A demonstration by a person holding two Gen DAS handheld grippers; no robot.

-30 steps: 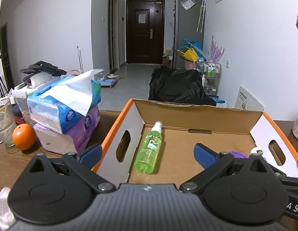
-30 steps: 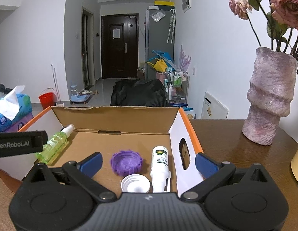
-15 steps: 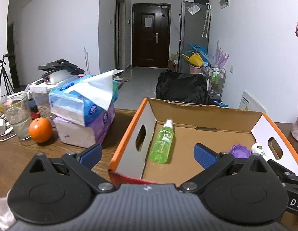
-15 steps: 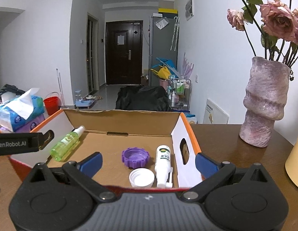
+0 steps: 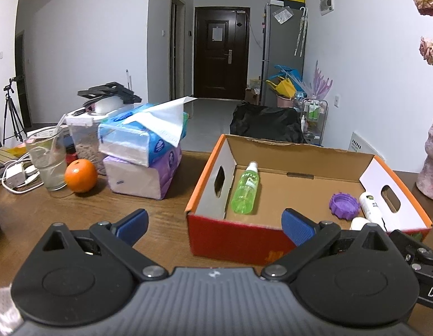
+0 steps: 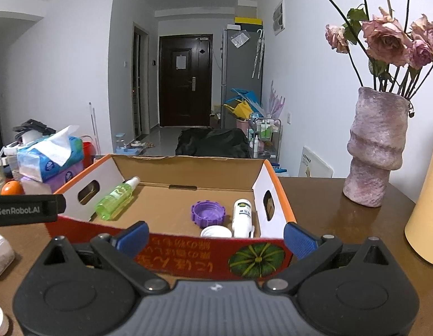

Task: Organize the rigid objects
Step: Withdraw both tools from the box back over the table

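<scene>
step: between picks; cardboard box (image 6: 171, 245) holds green spray bottle (image 6: 115, 198), purple lid (image 6: 208, 213), white bottle (image 6: 242, 217)
left tongs (image 5: 213, 225): released, empty
right tongs (image 6: 215, 239): released, empty
next: likely grab white container (image 6: 1, 252) on tabletop (image 6: 342, 224)

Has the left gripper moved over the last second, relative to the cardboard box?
Yes. The left gripper has pulled back: earlier its fingers reached over the cardboard box; now they sit short of its red front wall, both empty and open.
</scene>
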